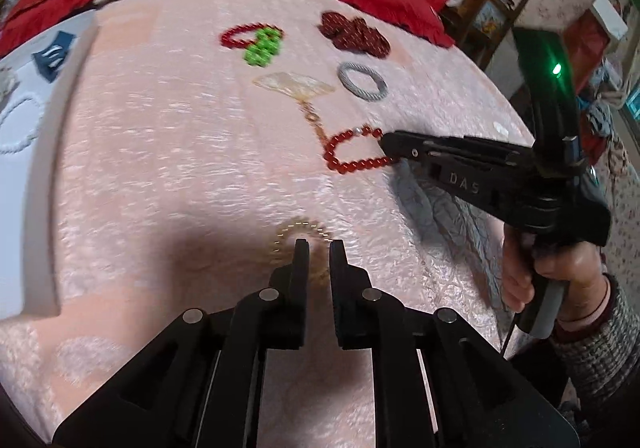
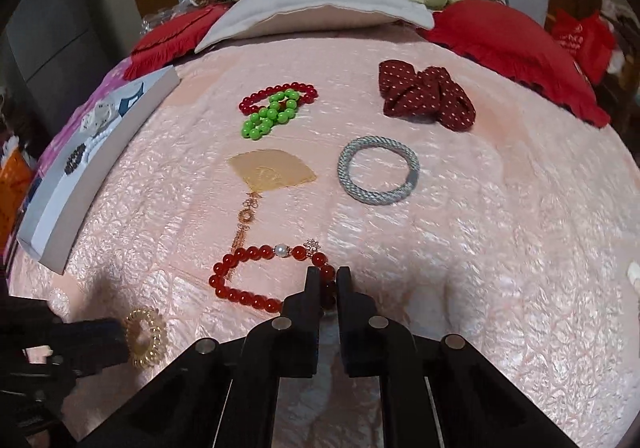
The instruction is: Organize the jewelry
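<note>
The right claw sits low over a pink quilted bed cover, its two fingers nearly together with a narrow slit between them, and the near corner of a red bead bracelet runs into that slit. The beads there are partly hidden by the fingers, so I cannot tell whether they are pinched or only straddled. From the left wrist view, the same claw meets the bracelet at its right end.

The left claw stands with its fingers slightly apart, tips at a gold coil hair tie that lies blurred just ahead of and between them. In the right wrist view that hair tie lies at the tip of the left claw, low to the left of the right claw.

Ahead of the right claw, a gold chain leads from the bracelet to a tan fan-shaped pendant. Beyond it, a green bead bracelet overlaps a second red bead bracelet. Ahead and to the right lie a grey braided hair tie and, farther off, a dark red dotted scrunchie. Far left, a white tray holds small pieces.
</note>
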